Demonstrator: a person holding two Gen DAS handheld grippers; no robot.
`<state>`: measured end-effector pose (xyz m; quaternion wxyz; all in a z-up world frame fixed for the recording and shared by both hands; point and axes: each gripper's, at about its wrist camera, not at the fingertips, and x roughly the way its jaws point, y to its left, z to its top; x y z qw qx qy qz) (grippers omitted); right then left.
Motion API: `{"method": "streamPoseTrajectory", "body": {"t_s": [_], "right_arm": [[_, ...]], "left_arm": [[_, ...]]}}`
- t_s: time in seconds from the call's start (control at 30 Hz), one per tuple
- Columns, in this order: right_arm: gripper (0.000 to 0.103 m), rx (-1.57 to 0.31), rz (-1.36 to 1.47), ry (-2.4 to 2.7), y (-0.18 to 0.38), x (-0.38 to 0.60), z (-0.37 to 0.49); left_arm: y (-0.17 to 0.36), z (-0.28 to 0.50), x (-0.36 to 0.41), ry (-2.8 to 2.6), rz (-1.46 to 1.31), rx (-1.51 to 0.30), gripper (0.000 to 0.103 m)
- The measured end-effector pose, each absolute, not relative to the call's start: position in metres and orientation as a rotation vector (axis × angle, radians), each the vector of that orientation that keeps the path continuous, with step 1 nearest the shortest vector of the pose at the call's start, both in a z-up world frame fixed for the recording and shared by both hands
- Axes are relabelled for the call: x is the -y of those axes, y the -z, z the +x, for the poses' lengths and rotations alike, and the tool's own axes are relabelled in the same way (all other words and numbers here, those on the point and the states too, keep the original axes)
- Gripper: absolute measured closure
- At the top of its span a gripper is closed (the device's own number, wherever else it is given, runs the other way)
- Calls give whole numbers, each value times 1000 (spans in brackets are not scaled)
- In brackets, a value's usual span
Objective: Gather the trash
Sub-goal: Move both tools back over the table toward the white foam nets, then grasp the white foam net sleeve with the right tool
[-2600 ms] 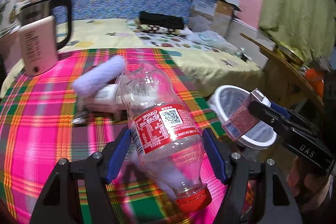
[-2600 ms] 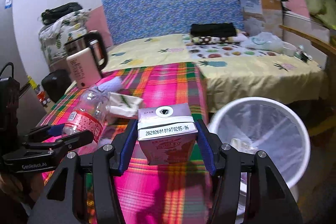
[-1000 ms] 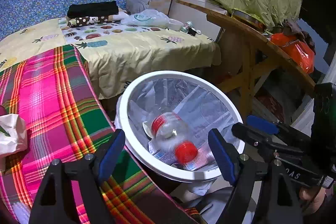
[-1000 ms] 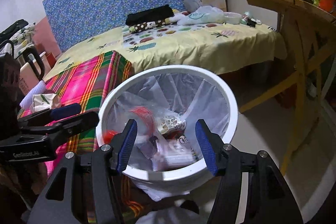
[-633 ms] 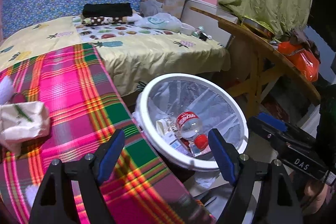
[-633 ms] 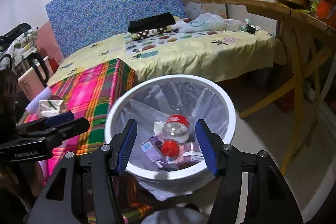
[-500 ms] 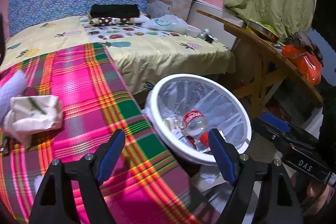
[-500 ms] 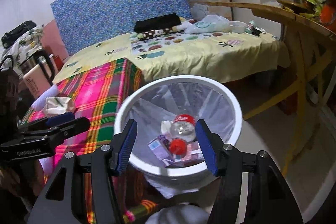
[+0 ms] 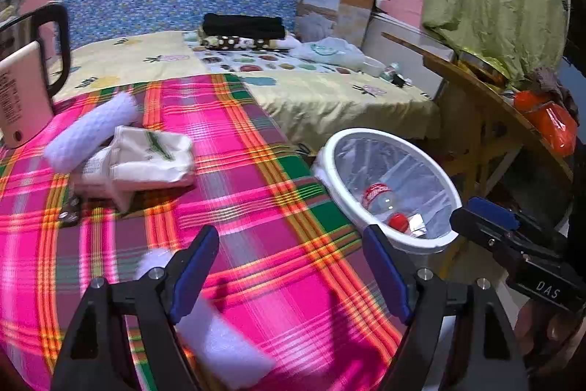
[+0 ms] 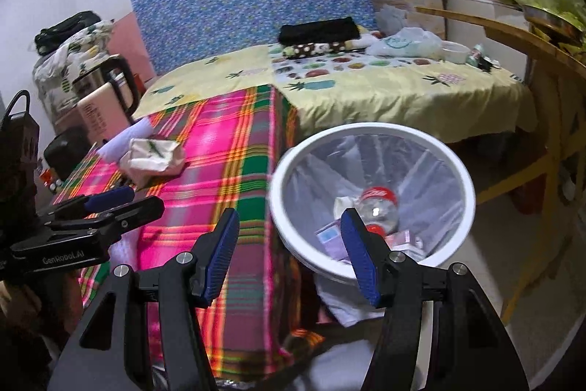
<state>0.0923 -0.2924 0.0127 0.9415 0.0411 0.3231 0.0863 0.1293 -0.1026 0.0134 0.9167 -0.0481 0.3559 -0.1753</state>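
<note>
Left to right, across the pink-and-green plaid cloth-covered table (image 9: 256,193). Far left edge: pink electric kettle w/ black handle (image 9: 22,90). Next, toward the back-left: white textured roll (image 9: 91,131) lying against a crumpled white paper bag w/ green print (image 9: 146,156); both look like remaining trash. Near front edge: blurred white soft wad (image 9: 219,347), just beside the left gripper's (image 9: 289,277) left finger. Left gripper: blue-padded fingers wide apart, nothing between them, hovering over the table's front-right part. Off the table's right edge: round white waste bin w/ clear liner (image 10: 370,131), holding a clear plastic bottle w/ red cap and label (image 10: 377,207) plus purple cartons (image 10: 329,237). Right gripper (image 10: 289,255): fingers apart, empty, over the gap btwn table edge and bin rim.

Risks (judgement): the paper bag is limp, so a shallow pinch may catch only one fold and let it slip en route. The roll could run off the left edge if nudged. The kettle stands near the roll; a wide approach may knock it. The wad is blurred, so identity unclear.
</note>
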Motion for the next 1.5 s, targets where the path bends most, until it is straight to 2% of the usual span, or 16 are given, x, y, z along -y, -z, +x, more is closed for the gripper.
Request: {"method": "streamPoseTrajectory", "body": {"t_s": [0.63, 1.27, 1.5], "right_arm": [[44, -692, 15, -359, -5, 236, 89], [44, -751, -38, -526, 5, 185, 86], [48, -766, -61, -569, 9, 168, 89]], "left_arm": [[1, 91, 20, 122, -134, -719, 25], [2, 75, -21, 45, -145, -743, 25], [2, 76, -32, 37, -159, -738, 25]]}}
